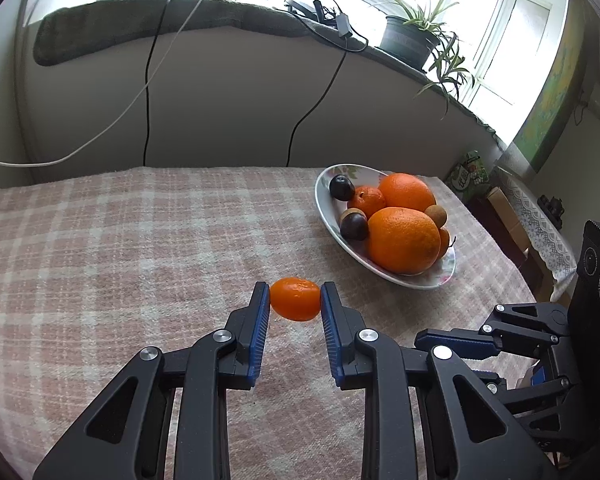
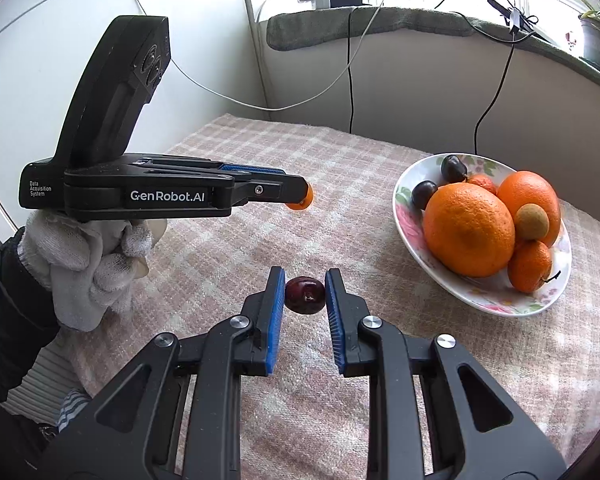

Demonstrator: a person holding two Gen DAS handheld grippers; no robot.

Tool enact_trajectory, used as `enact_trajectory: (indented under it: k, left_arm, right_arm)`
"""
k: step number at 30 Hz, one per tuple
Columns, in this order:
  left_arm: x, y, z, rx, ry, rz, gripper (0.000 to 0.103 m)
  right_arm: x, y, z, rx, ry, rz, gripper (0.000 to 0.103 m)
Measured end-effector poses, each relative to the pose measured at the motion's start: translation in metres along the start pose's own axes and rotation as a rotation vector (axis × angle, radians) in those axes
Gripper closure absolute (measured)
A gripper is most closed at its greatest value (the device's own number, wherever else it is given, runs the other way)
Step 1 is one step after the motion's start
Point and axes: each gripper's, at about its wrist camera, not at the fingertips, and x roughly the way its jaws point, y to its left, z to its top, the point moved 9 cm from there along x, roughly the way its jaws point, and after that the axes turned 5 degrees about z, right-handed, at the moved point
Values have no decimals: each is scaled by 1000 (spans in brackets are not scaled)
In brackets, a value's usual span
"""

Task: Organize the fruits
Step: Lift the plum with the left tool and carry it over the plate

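Note:
My left gripper (image 1: 295, 297) is shut on a small orange mandarin (image 1: 295, 299), held above the checked cloth; it also shows from the side in the right wrist view (image 2: 300, 198). My right gripper (image 2: 305, 293) is shut on a dark red cherry-like fruit (image 2: 305, 294) just over the cloth. A white floral plate (image 1: 384, 270) (image 2: 480, 294) at the right holds two big oranges (image 2: 469, 229), small mandarins, dark plums (image 2: 423, 194) and a brown longan-like fruit (image 2: 531, 222).
The pink checked cloth (image 1: 120, 248) covers the table. A wall with hanging cables (image 1: 147, 92) runs behind it. A windowsill above carries chargers and a potted plant (image 1: 410, 36). A gloved hand (image 2: 84, 264) holds the left gripper.

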Motion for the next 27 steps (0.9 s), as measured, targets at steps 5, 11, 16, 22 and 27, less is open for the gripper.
enact_trajectory:
  k: [5,11,16,22,27]
  left_arm:
    - [0,-11,11,16,-13,-19,79]
    - [5,-28,30,45,-30,-43,79]
    - [14,-40,41,64,-32,-60,79]
    - [23,-48,48,75,-27,-71,79]
    - [30,-56,54,89,-25,-79,79]
  right_arm:
    - [-14,-9,7,-14,-16,-29,82]
    - [-35,-27,17,-16,-51,-78,82]
    - [-48,-51,24,11,-80,-109,82]
    - [-59,-77,34,41,-112,-137,82]
    - [-65,-93,43,50,-134,-157,82]
